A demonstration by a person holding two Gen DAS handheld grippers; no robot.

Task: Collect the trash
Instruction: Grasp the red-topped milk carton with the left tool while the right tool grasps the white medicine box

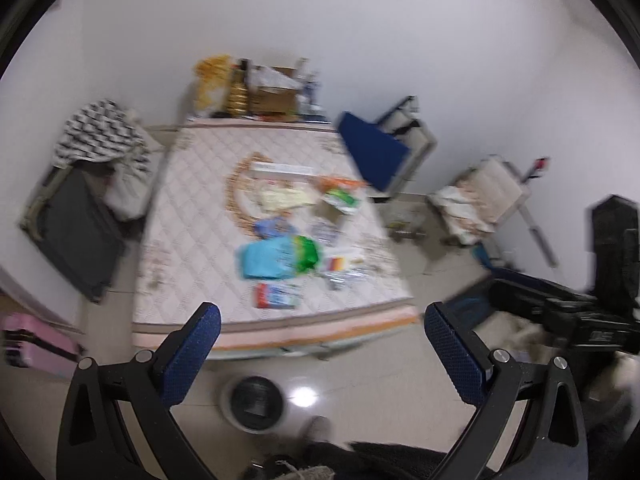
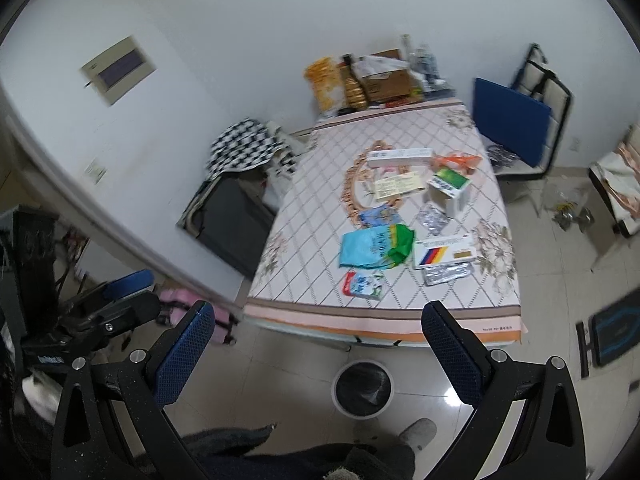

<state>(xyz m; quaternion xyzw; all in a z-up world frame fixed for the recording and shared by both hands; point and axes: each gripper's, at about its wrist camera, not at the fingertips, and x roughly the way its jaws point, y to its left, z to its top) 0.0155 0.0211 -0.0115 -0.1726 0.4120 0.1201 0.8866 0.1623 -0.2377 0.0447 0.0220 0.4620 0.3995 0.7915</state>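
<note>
Both claws hang in the air above the tiled floor, each spread wide with nothing between its blue pads. From the left wrist view, the left claw (image 1: 322, 322) frames the foot of a bare quilted mattress (image 1: 192, 216); the right claw (image 2: 318, 320) frames the same mattress from the other side.

Directly below them on the floor stands one round white trash bin (image 2: 363, 388) with a dark liner. What it contains cannot be made out.

Trash lies scattered over the middle of the mattress, well away from both claws. Nearest the foot is a small red and blue carton (image 2: 363, 285). Behind it lies a light blue and green bag (image 2: 374, 248). To its right sit a white box with coloured stripes (image 2: 444, 255) and two silver blister packs (image 2: 447, 274). Farther back lie a long white box (image 2: 400, 157), a green and white box (image 2: 448, 182) and an orange wrapper (image 2: 458, 159).
</note>
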